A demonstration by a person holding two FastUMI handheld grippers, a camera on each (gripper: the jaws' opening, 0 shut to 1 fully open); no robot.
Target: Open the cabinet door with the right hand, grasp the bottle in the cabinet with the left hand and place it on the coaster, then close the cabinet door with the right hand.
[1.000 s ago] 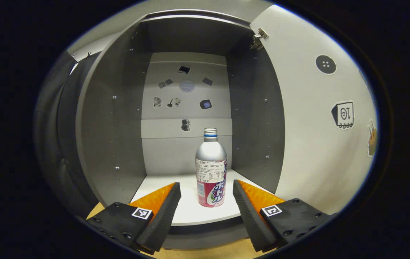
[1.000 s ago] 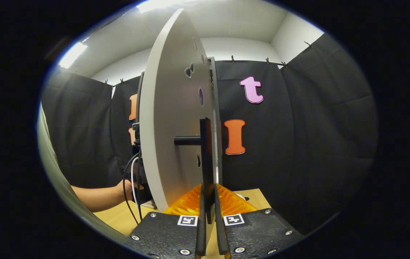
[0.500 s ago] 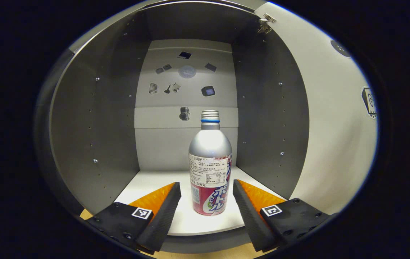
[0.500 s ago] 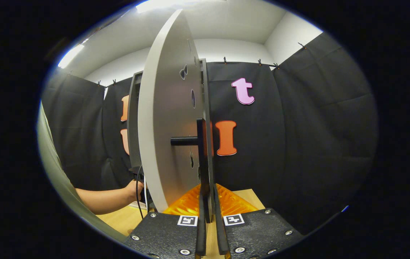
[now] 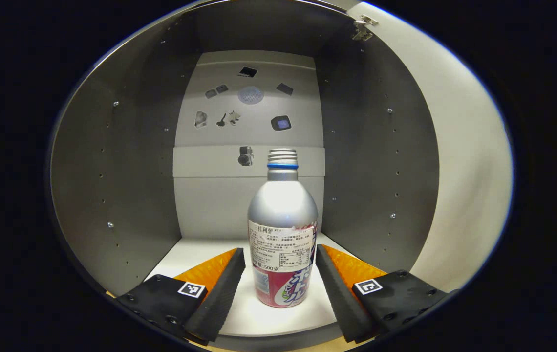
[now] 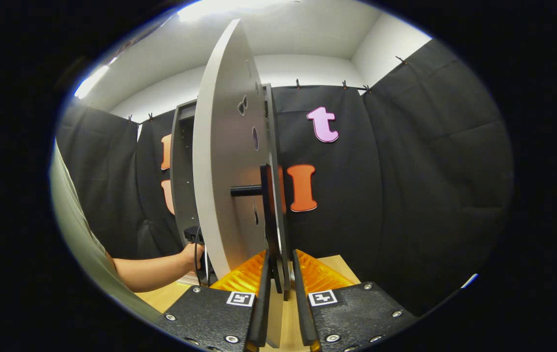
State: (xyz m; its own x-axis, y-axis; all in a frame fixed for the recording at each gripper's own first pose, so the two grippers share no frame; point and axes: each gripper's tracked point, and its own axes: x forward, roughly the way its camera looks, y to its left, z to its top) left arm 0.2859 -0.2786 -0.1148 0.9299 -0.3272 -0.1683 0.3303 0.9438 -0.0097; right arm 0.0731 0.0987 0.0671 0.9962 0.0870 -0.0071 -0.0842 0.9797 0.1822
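Between the left gripper's ribbed matt fingers (image 5: 220,288), the bottle (image 5: 282,215) is showing brushed metal and a glossy label; ahead, the cabinet walls (image 5: 127,186) are looking smooth, matt.

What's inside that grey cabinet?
One silver bottle stands upright on the cabinet floor, small stickers on the back wall behind it. The floor directly behind the bottle is hidden.

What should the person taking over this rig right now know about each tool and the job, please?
Left tool: open, inside the cabinet, its fingers on either side of the bottle, not pressing it.
Right tool: fingers close around the handle of the open door; whether they press it is unclear.
Bottle: upright on the cabinet floor.
Done: door open.
Left: grip the bottle, lift it out, set it on the coaster, then shut the door with the right tool.
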